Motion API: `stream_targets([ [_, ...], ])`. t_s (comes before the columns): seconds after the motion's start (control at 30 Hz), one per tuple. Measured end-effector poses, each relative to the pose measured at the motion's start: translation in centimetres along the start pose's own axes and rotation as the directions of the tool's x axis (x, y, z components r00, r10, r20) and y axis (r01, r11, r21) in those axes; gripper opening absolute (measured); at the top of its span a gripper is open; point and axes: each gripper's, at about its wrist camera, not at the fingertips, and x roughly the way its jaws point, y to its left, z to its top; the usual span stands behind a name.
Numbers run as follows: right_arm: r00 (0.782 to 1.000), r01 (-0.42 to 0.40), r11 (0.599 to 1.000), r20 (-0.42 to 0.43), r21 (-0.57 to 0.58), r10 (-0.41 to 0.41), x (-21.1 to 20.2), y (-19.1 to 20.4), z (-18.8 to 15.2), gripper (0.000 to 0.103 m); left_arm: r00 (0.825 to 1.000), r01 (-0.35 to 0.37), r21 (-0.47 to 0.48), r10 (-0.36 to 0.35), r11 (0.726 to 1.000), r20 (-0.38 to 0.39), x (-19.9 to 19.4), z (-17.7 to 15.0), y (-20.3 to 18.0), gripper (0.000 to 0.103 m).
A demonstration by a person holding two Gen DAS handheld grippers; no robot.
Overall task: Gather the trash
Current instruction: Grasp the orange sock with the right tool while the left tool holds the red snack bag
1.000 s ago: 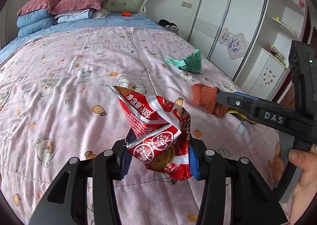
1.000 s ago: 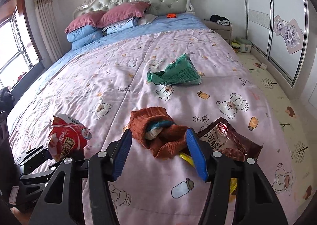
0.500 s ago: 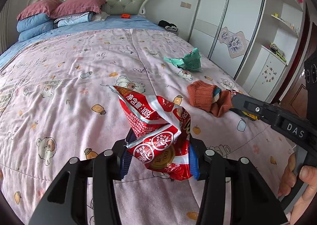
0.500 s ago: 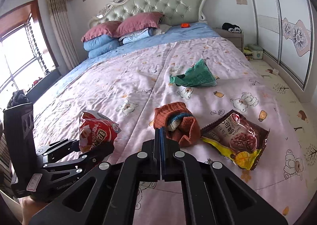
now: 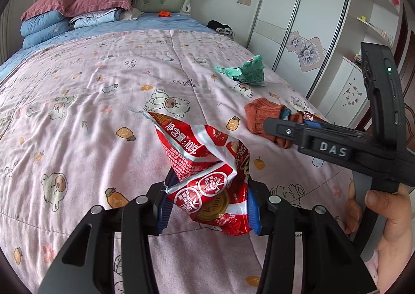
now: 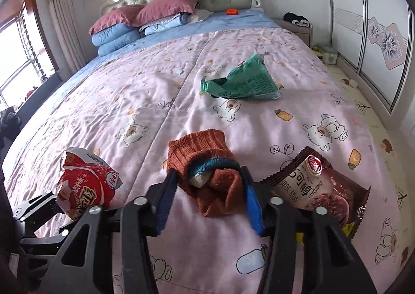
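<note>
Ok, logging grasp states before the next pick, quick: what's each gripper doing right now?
Left gripper: shut on the red snack bag.
Right gripper: open, jaws either side of the rust-orange knitted sock bundle, not clamped.

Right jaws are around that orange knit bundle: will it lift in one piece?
Probably floppy: the orange knit bundle sags in soft folds. The blue piece tucked inside might slip out. It looks light and unlikely to roll.
</note>
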Motion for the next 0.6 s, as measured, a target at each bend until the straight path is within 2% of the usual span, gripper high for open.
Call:
stream_targets([
  [0.03, 1.000, 0.006, 1.000, -0.002, 0.001, -0.006, 0.0, 0.0, -0.1, 0.026, 1.000, 0.000, 0.000, 0.000, 1.000, 0.000, 0.0, 0.0, 0.0, 0.047],
  [0.1, 0.999, -0.031, 0.999, 0.022, 0.026, 0.030, -0.9, -0.2, -0.4, 0.021, 1.000, 0.006, 0.000, -0.006, 1.000, 0.003, -0.1, -0.1, 0.0, 0.047],
  [0.23, 0.989, -0.128, 0.986, 0.087, 0.104, 0.119, -4.0, -1.3, -2.2, 0.020, 1.000, 0.003, 0.009, -0.003, 1.000, 0.029, -0.6, -0.2, -0.3, 0.047],
  [0.33, 0.977, -0.179, 0.976, 0.136, 0.122, 0.163, -6.2, -1.6, -3.7, 0.020, 0.998, 0.007, 0.015, -0.008, 1.000, 0.056, -1.3, -0.4, -0.5, 0.047],
  [0.47, 0.962, -0.247, 0.948, 0.164, 0.200, 0.217, -8.0, -3.0, -6.5, 0.020, 0.999, 0.003, 0.013, -0.004, 1.000, 0.039, -1.8, -1.0, -1.5, 0.047],
  [0.6, 0.946, -0.305, 0.914, 0.193, 0.269, 0.259, -9.8, -4.4, -8.8, 0.020, 0.999, 0.004, 0.055, -0.006, 0.998, 0.039, -3.1, -2.1, -3.9, 0.047],
])
